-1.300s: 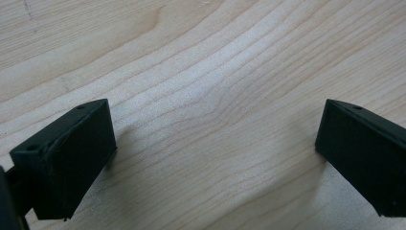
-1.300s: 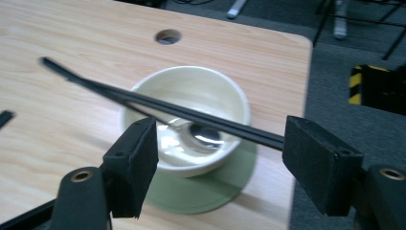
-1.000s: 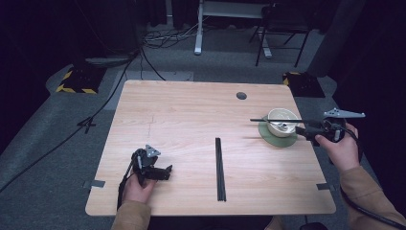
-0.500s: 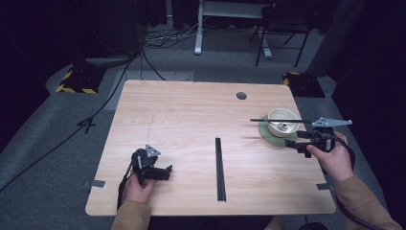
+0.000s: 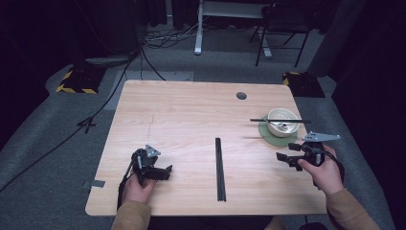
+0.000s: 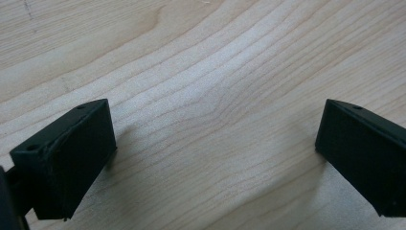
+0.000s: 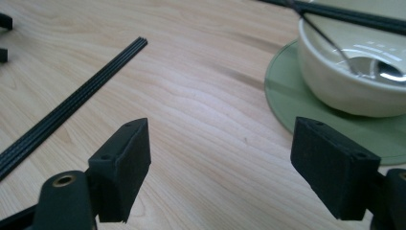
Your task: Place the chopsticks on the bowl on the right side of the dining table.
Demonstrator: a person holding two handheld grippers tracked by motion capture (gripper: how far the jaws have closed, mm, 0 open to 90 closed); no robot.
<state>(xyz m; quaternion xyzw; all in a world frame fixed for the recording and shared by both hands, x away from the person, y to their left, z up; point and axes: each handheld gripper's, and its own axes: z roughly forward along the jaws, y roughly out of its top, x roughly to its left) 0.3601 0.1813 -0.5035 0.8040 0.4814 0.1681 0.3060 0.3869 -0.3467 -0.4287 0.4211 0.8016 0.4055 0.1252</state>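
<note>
Black chopsticks (image 5: 219, 167) lie paired, straight, flat on the table (image 5: 182, 115).

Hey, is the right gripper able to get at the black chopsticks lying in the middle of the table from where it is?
Probably yes. The right gripper has its jaws wide open with nothing between them, and bare table lies between it and the chopsticks. The bowl sits off to the side, out of the way.

You're working in a lab or studio space: a bare wooden desk (image 5: 191, 110) on grey carpet, dark curtains all round, cables (image 5: 158, 40) trailing over the floor, yellow-black hazard-striped bases (image 5: 76, 81), another desk's metal legs (image 5: 198, 28) behind
</note>
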